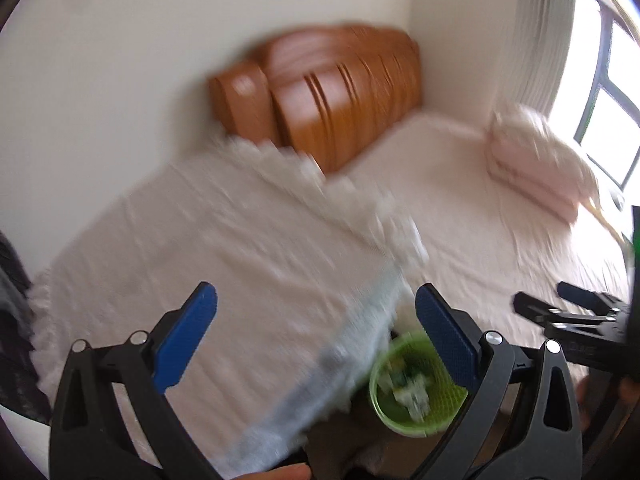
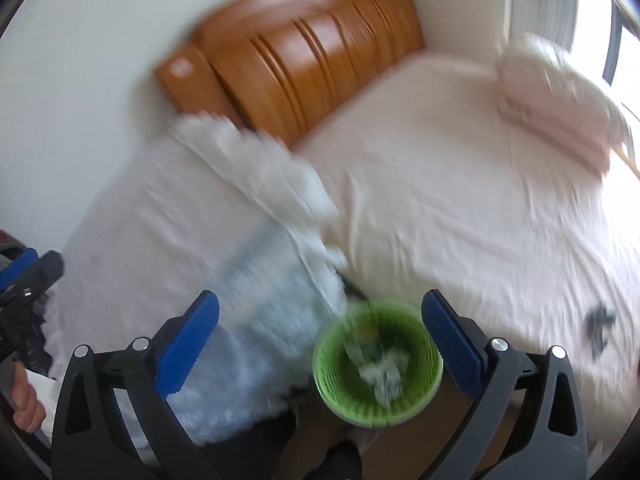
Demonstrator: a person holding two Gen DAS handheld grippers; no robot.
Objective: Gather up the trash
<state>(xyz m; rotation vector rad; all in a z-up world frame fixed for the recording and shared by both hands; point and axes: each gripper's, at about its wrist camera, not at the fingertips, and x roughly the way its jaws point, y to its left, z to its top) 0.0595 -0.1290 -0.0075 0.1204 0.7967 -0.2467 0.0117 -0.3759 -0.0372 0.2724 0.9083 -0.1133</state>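
Observation:
A green mesh waste basket (image 1: 416, 412) stands on the floor at the foot of the bed, with crumpled pale scraps inside; it also shows in the right wrist view (image 2: 344, 380). My left gripper (image 1: 316, 336) is open and empty, above the bed's edge, left of the basket. My right gripper (image 2: 320, 340) is open and empty, above the basket; it shows at the right edge of the left wrist view (image 1: 560, 300). A small dark scrap (image 2: 600, 324) lies on the sheet at the right. Both views are blurred.
A bed with a pale pink sheet (image 2: 440, 160) fills both views, with a wooden headboard (image 2: 304, 64). A white and light-blue blanket (image 2: 260, 280) lies across the left half. A folded pink quilt (image 1: 536, 160) sits by the window (image 1: 608, 92).

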